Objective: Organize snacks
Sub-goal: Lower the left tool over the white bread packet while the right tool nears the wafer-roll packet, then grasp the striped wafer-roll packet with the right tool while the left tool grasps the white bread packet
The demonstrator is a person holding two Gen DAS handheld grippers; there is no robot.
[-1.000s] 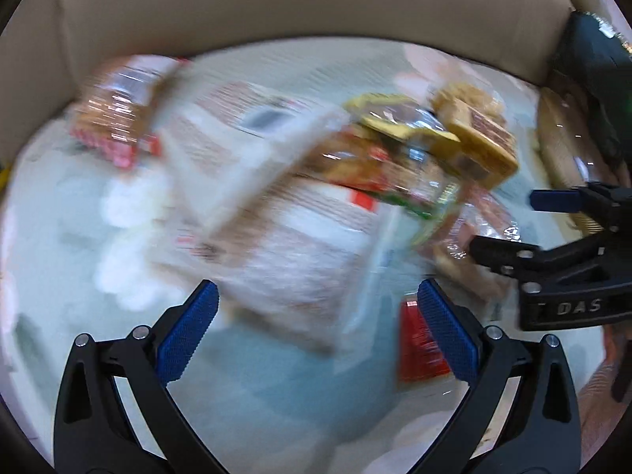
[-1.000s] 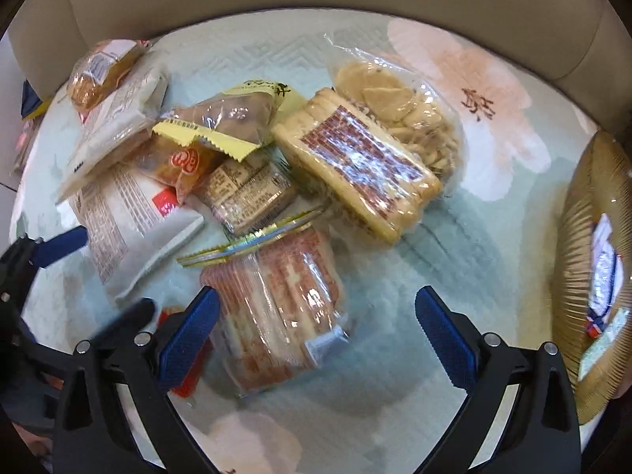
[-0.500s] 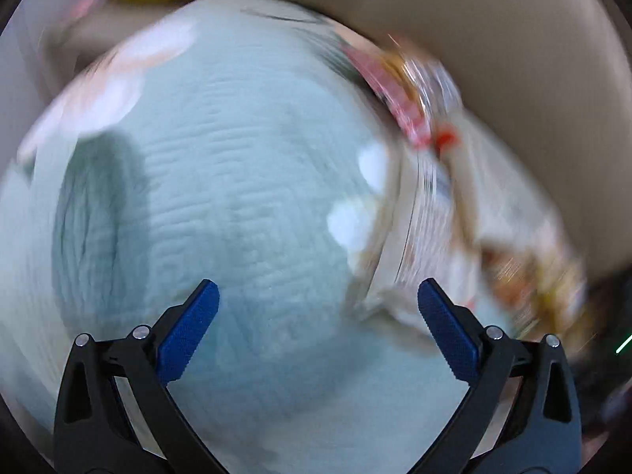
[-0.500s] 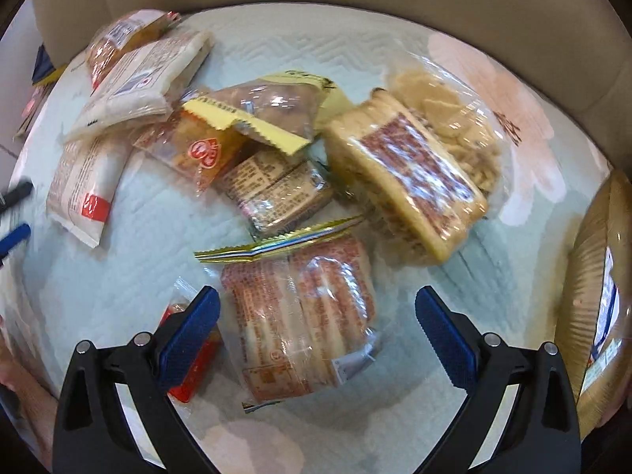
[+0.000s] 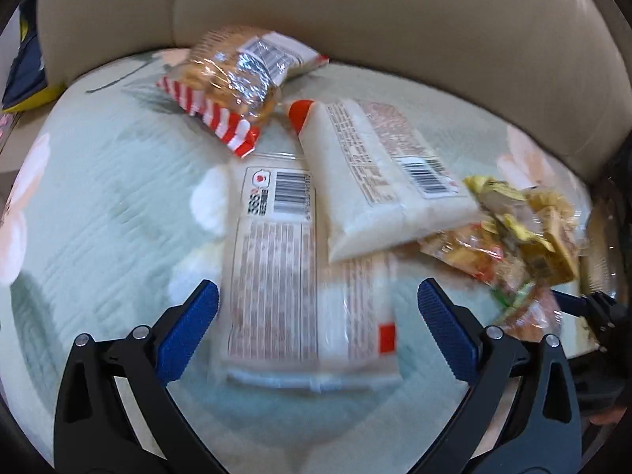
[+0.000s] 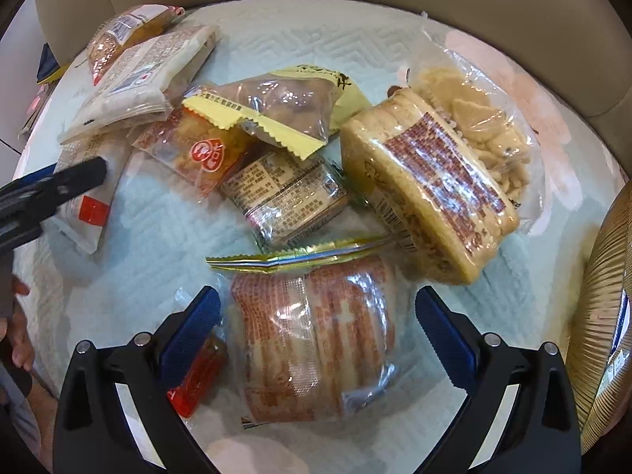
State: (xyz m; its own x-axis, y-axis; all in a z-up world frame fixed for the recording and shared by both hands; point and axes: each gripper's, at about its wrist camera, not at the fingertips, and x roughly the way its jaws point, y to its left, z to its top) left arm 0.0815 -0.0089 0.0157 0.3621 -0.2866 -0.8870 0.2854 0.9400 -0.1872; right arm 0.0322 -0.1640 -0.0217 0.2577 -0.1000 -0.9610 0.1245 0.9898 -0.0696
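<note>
Snack packets lie on a pale green quilted cloth (image 5: 102, 205). My left gripper (image 5: 316, 300) is open just above a flat white packet (image 5: 300, 276), which lies between the blue pads without touching them. A second white packet (image 5: 387, 181) overlaps its far end. My right gripper (image 6: 318, 304) is open over a clear packet of red-printed crackers (image 6: 316, 335), with a small red packet (image 6: 197, 379) by its left finger. In the right wrist view the left gripper's fingers (image 6: 59, 181) reach in from the left.
A red-striped packet (image 5: 233, 79) lies at the back. A toast packet (image 6: 426, 193), a chip bag (image 6: 486, 126), a yellow-edged packet (image 6: 276, 110) and an orange one (image 6: 193, 150) crowd the middle. A gold ribbed tray (image 6: 608, 276) stands right. Beige cushions (image 5: 355, 12) ring the cloth.
The left wrist view swung from bare cloth back onto the two white packets. The right gripper sank a little closer over the cracker packet. Both stayed open.
</note>
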